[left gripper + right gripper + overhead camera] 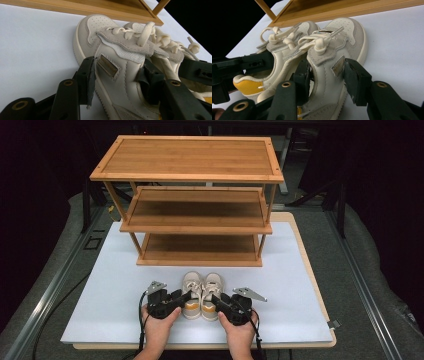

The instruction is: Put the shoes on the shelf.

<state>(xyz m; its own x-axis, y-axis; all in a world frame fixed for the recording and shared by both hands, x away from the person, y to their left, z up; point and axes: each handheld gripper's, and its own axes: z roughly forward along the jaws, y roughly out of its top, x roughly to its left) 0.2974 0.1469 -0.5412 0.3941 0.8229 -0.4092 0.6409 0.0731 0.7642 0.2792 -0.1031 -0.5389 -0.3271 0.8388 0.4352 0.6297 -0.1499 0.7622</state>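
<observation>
High view is showing the pair of shoes (201, 295) sitting on the white table (110, 290) before the wooden rack (200, 200). The left gripper (181, 299) and right gripper (216, 301) are each pinching one shoe's side wall, seemingly lightly; either shoe risks twisting free when lifted.

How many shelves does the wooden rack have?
3. The top shelf is highest and widest-looking, the middle shelf sits under it, and the bottom shelf rests on the white table just behind the shoes. None look hidden.
</observation>
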